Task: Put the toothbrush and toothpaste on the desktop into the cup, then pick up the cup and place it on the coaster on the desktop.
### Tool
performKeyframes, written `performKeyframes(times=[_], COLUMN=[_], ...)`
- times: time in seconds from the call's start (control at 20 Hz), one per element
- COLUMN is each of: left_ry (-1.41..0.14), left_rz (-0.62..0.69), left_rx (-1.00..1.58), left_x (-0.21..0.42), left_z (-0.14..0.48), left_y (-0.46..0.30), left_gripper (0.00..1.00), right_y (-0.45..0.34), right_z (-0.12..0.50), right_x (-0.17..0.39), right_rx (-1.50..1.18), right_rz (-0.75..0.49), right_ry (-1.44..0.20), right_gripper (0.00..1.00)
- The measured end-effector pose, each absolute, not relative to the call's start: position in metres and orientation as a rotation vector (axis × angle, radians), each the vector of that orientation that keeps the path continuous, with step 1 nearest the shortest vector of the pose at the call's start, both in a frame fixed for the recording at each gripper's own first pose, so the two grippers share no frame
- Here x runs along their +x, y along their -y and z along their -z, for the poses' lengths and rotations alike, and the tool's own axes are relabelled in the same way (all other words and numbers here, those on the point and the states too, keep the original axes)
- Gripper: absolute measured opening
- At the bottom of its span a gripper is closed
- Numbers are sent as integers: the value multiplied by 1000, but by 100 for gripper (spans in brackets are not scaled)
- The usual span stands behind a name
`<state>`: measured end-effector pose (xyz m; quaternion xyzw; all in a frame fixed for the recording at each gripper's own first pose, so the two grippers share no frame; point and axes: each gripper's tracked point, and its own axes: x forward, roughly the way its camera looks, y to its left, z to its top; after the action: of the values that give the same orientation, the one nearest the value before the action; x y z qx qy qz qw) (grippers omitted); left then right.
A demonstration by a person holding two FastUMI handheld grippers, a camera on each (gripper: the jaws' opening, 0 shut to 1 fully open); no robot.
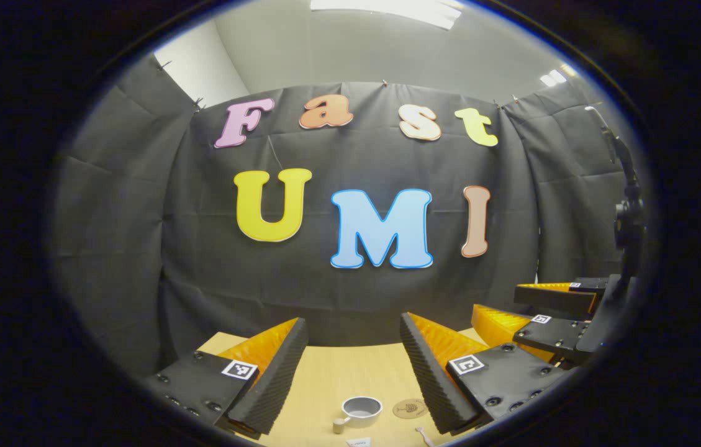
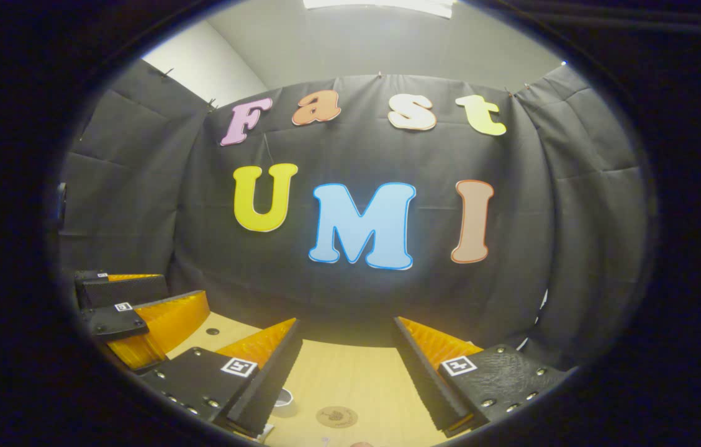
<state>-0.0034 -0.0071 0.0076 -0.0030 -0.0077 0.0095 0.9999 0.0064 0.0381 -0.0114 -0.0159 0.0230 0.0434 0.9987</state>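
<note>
With both grippers, left [image 1: 353, 372] and right [image 2: 344, 372], wide and empty, we've grasped nothing; next, descend past fingers toward toothbrush [image 1: 425, 436] by cup [image 1: 361, 411].

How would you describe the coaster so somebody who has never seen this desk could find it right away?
Start at the pale wooden desk in front of the black cloth wall. Near its front edge stands a white cup with a handle; the coaster lies flat just beside it, apart from it. It is the only thin, round, brown disc there, with a small dark drawing in its middle.
</note>
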Motion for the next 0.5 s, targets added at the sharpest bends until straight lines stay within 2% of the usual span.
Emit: performKeyframes(times=[0.2,0.25,0.3,0.4,0.45,0.5], left_ry=[3,-6,-13,-37,-44,-49], left_rz=[-19,-18,-19,-13,-16,-17], left_rx=[-18,-23,-28,-43,-52,-62], left_x=[1,2,2,4,4,5], left_z=[-5,-1,1,8,11,11], left_y=[11,11,12,16,16,16], left_gripper=[99,96,99,99,96,99], right_y=[-38,-39,-38,-34,-34,-34], right_z=[9,10,10,13,15,16], right_x=[7,6,6,7,6,5], right_rx=[-35,-35,-40,-57,-59,-52], right_rz=[-84,-87,-86,-74,-70,-69], right_ry=[-49,-52,-52,-58,-61,-63], right_gripper=[94,92,94,94,94,94])
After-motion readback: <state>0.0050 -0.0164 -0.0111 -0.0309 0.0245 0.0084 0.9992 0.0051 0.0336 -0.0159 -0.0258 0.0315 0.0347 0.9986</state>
